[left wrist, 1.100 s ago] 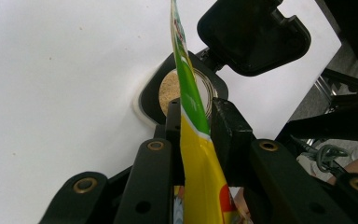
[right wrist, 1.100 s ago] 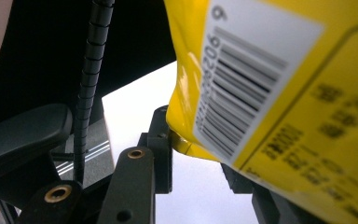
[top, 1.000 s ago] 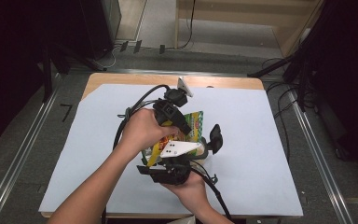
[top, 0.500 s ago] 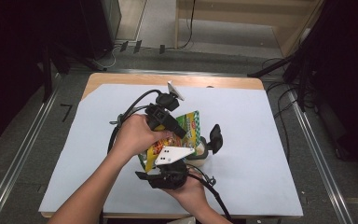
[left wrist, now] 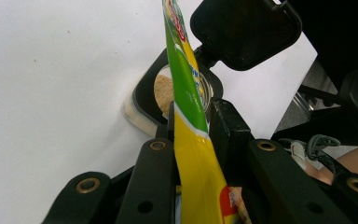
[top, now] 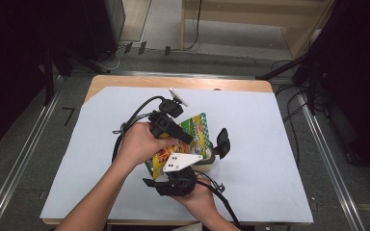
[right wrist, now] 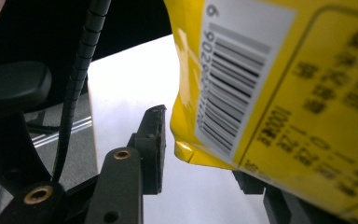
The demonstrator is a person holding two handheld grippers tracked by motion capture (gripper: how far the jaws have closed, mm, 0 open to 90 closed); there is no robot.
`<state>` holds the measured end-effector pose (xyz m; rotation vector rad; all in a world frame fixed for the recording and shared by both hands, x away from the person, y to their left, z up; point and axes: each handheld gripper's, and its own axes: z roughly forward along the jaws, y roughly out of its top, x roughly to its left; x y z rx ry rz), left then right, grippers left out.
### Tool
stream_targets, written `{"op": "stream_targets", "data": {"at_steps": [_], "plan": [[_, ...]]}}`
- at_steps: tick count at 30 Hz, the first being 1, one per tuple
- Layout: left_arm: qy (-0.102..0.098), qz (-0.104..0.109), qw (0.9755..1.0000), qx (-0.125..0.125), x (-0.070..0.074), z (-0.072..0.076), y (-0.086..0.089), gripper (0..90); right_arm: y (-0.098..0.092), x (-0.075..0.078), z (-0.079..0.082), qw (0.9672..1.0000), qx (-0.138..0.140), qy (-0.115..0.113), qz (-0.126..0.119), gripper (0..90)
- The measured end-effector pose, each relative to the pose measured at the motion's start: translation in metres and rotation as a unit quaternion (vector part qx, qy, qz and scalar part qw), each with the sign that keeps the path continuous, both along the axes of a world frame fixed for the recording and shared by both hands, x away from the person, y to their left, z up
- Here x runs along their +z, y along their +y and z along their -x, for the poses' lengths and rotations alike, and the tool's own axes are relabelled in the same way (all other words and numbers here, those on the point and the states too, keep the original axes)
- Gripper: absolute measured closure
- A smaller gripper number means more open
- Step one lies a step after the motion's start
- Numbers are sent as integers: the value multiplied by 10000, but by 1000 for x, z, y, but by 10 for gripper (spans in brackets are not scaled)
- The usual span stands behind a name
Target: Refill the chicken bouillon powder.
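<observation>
Left gripper (top: 185,137) pinching yellow-green snack pouch (top: 192,132) between jaws, pouch standing on edge over open jar (left wrist: 168,93) holding brown powder; jar's black flip lid (left wrist: 244,30) tilting back. Right gripper (top: 176,180) near table's front edge, jaws just been opening, pouch's barcode side (right wrist: 242,84) lying between them, left pad apart from it.

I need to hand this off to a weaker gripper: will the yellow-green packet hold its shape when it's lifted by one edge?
Probably not. The packet is thin film, pinched flat by the left gripper, so likely floppy. Its glossy surface may be slippery. It looks light.
</observation>
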<state>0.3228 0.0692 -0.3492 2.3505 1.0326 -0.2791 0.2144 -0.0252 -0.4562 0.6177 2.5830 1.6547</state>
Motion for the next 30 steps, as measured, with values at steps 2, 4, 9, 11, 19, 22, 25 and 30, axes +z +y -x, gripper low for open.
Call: {"op": "stream_targets", "data": {"at_steps": [2, 4, 9, 11, 19, 22, 25, 30], "plan": [[-15, 31, 10000, -9, -1, 0, 1, 792, 1, -1, 0, 10000, 25, -13, 27, 599], [-36, 67, 10000, 1, -2, 2, 4, 794, 2, -3, 1, 9999, 55, -95, 86, 591], [-48, 232, 9997, 12, -6, 4, 11, 799, 2, -7, 1, 9999, 104, -85, 95, 586], [-68, 289, 9996, -16, -8, 4, 14, 807, 2, -8, 1, 9997, 131, -136, 129, 586], [33, 538, 9985, -41, -17, 3, 26, 833, 1, -19, -1, 9995, 170, -97, 249, 578], [29, 532, 9986, -33, -16, 3, 29, 842, 1, -21, -2, 9994, 178, -84, 293, 577], [65, 640, 9979, -4, -17, 1, 37, 852, 0, -23, -4, 9994, 164, -52, 300, 573], [157, 794, 9967, -2, -19, 1, 43, 860, -1, -26, -6, 9993, 139, -3, 348, 571]]}}
